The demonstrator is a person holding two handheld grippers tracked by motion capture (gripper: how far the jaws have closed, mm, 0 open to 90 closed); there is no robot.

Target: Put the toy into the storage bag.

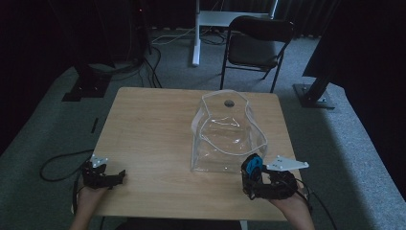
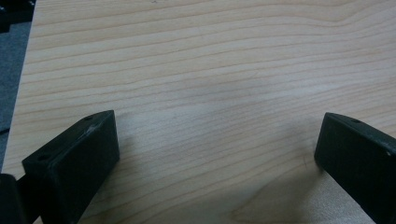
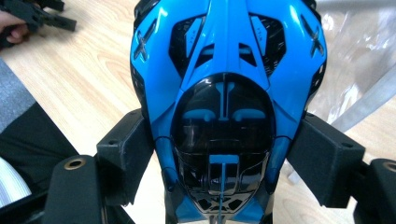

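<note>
A blue and black toy car sits clamped between the two black jaws of my right gripper, nose pointing away from the camera. In the high view the toy car and right gripper hover at the near right of the table, just in front of a clear plastic bag that stands upright with its top open. My left gripper rests near the table's front left corner; its jaws stand wide apart over bare wood with nothing between them.
The wooden table has grey carpet around it. A black folding chair and a white desk leg stand behind the table. Cables lie on the floor at the left.
</note>
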